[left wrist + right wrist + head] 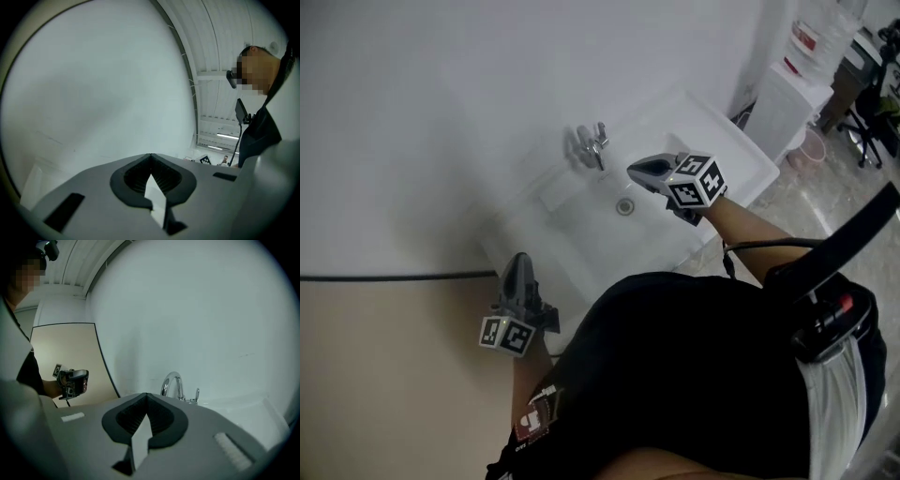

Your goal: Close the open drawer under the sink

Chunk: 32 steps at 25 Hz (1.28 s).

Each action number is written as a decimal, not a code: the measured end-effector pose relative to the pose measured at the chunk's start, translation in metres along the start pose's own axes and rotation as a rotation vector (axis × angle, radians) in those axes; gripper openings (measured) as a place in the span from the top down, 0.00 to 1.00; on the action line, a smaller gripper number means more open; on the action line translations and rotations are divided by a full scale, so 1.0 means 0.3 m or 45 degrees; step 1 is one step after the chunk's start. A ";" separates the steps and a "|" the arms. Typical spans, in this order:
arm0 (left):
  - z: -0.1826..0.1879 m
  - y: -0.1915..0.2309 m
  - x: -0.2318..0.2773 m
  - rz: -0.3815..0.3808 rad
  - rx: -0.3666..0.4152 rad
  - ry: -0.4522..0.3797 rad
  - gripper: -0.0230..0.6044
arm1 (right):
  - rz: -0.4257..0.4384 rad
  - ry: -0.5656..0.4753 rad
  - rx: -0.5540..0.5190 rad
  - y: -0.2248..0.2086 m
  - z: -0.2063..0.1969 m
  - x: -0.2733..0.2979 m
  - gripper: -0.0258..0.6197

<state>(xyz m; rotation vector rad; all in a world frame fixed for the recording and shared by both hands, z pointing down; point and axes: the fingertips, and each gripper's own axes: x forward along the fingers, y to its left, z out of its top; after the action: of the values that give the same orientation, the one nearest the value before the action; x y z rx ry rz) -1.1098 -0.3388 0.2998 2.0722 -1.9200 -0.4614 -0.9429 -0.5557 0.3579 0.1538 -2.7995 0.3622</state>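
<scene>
The white sink [727,141] with its chrome faucet [593,145] stands against the white wall. No drawer shows in any view; my dark-clothed body covers the space below the basin. My right gripper [636,170] hovers over the basin, shut with nothing held, aimed toward the faucet [174,383]. In the right gripper view its jaws [146,394] meet at the tip. My left gripper [518,261] is held left of the sink's front corner, facing the wall, jaws [150,154] shut and empty. It also appears small in the right gripper view [75,382].
A dark line [394,276] divides the white upper wall from a beige lower panel. To the right of the sink are a white unit [787,103], a pink bin [811,148] and a dark chair [872,122] on a speckled floor.
</scene>
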 end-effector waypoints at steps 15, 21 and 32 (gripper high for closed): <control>-0.038 -0.031 0.033 0.203 -0.008 -0.034 0.96 | 0.163 -0.011 0.006 -0.088 0.076 0.082 0.96; -0.048 -0.010 0.037 0.154 -0.027 -0.050 0.96 | 0.138 0.003 -0.018 -0.073 0.073 0.089 0.96; -0.057 -0.013 0.019 0.149 -0.032 -0.039 0.96 | 0.121 0.008 -0.038 -0.058 0.064 0.074 0.96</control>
<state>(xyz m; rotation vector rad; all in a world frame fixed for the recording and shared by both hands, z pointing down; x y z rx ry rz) -1.0988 -0.3445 0.3133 1.9347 -2.0292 -0.4913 -0.9671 -0.5789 0.3515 0.0133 -2.8107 0.3420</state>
